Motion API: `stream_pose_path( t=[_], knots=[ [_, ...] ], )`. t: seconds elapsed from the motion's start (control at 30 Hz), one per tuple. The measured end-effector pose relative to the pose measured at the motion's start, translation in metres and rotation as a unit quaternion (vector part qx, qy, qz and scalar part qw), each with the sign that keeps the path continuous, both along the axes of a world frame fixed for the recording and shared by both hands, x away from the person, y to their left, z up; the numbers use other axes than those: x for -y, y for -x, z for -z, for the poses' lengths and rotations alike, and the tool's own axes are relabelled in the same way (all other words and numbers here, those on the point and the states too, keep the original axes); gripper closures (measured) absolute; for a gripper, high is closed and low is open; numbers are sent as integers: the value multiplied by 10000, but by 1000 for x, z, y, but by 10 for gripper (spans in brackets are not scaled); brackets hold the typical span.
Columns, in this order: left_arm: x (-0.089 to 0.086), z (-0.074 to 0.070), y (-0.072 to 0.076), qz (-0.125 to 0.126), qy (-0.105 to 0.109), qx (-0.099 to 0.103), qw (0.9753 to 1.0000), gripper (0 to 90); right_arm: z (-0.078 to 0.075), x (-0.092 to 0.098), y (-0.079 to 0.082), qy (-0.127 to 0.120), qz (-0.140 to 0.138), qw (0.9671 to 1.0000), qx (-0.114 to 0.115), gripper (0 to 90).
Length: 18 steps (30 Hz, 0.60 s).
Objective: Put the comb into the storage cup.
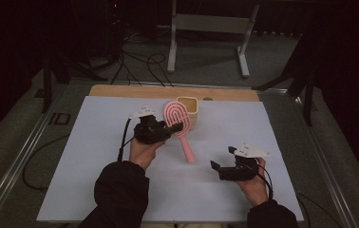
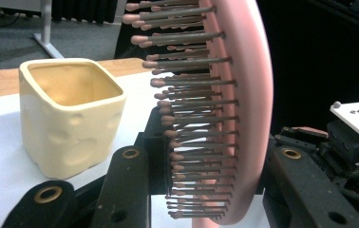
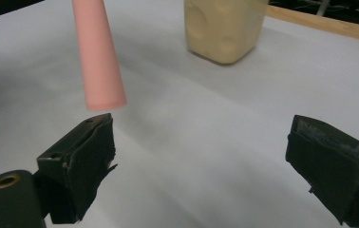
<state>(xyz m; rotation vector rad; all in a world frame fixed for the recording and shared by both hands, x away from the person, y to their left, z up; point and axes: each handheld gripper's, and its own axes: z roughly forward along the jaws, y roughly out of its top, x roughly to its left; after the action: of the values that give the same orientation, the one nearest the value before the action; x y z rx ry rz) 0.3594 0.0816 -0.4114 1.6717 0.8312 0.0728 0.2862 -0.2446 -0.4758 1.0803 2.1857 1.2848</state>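
A pink hairbrush (image 1: 185,146) is held by its oval head in my left gripper (image 1: 174,127), which is shut on it. In the left gripper view the brush head (image 2: 244,95) stands on edge between the two black jaws of my left gripper (image 2: 213,190), bristles pointing left. A cream square cup (image 1: 188,110) stands just behind the brush; it shows as cup (image 2: 68,114) and cup (image 3: 225,28). My right gripper (image 1: 222,159) rests open near the front right. In its own view my right gripper (image 3: 201,152) is empty, and the brush handle's end (image 3: 99,61) hangs ahead of the left jaw.
A pale blue sheet (image 1: 97,156) covers the table, with a wooden strip (image 1: 120,91) along its far edge. Cables and a white frame's legs (image 1: 172,42) lie on the floor beyond. Metal rails run along both sides of the table.
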Motion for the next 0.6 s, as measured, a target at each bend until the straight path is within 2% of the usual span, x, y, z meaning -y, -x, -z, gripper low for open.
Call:
stream_pose_path(
  t=[0.27, 0.37, 0.6],
  knots=[
    [0, -4, -2, 3, -44, 27, 10000, 648, 7, 17, 11, -153, 145, 9997, 99, 90],
    [-1, -6, -2, -10, -72, 43, 10000, 648, 8, 21, 14, -165, 195, 9995, 208, 90],
    [-4, -9, -4, -34, -139, 92, 9999, 648, 10, 25, 19, -235, 244, 9992, 219, 91]
  ],
)
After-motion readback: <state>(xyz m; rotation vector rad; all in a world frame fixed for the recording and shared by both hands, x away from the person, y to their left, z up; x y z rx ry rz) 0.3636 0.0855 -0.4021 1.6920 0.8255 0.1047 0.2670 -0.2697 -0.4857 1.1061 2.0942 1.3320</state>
